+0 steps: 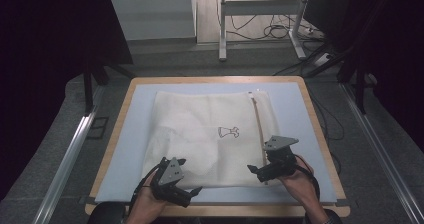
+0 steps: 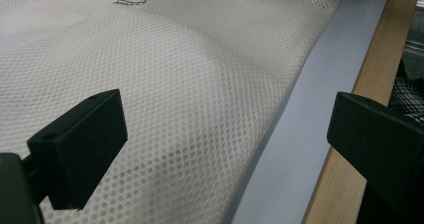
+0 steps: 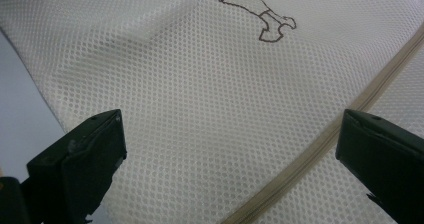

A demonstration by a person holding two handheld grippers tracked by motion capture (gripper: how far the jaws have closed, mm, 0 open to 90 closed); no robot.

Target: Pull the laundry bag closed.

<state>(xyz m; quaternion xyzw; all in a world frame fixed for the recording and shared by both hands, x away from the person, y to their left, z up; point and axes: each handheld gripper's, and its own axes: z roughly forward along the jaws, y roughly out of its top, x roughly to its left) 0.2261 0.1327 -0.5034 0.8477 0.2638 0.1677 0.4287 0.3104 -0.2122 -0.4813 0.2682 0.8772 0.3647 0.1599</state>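
A white mesh laundry bag [image 1: 200,139] lies flat on a light blue mat [image 1: 300,114]. It carries a small dress logo [image 1: 227,131] and a beige zipper [image 1: 259,129] near its right side. My left gripper [image 1: 191,176] hovers open at the bag's near left corner. In the left gripper view [image 2: 225,149], one jaw is over the mesh [image 2: 190,69] and the other over the table's wooden edge [image 2: 360,84]. My right gripper [image 1: 257,164] is open low over the bag's near right part. Its jaws straddle the mesh [image 3: 190,84] and the zipper [image 3: 320,139], below the logo [image 3: 257,14].
The mat covers a wooden table [image 1: 320,134] with a bare rim all round. Metal rails [image 1: 70,149] run along both sides on the floor. A desk frame [image 1: 222,29] and cables [image 1: 280,31] stand beyond the far edge.
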